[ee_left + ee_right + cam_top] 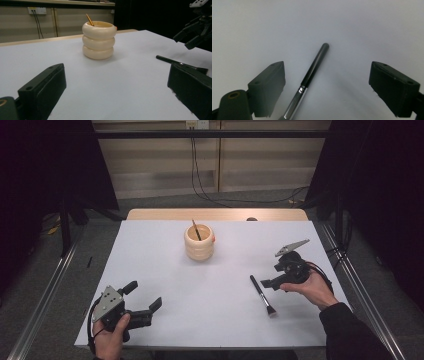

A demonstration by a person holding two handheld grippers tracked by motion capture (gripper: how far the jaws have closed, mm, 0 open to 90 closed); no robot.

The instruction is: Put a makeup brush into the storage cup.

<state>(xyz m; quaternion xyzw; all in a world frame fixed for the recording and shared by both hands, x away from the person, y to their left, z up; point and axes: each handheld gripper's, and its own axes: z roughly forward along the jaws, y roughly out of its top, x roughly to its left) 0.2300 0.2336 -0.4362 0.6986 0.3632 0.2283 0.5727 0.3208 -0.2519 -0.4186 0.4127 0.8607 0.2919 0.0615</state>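
A black-handled makeup brush [262, 295] with a silver ferrule lies flat on the white table [165, 270], right of centre. My right gripper [267, 283] hovers at the brush's handle end with its jaws open. In the right gripper view the brush handle [314, 66] lies between the spread jaws of the right gripper [329, 72], and neither pad touches it. My left gripper [144, 295] rests near the front left of the table, open and empty. A cream ribbed cup [199, 242] stands at mid-table with a thin stick [196, 229] leaning inside it.
From the left gripper view the cup [99, 41] stands ahead, the brush [175, 61] lies to the right, and the right gripper [193, 37] hangs above it. A wooden strip [215, 214] borders the table's far edge. Cables run across the floor behind.
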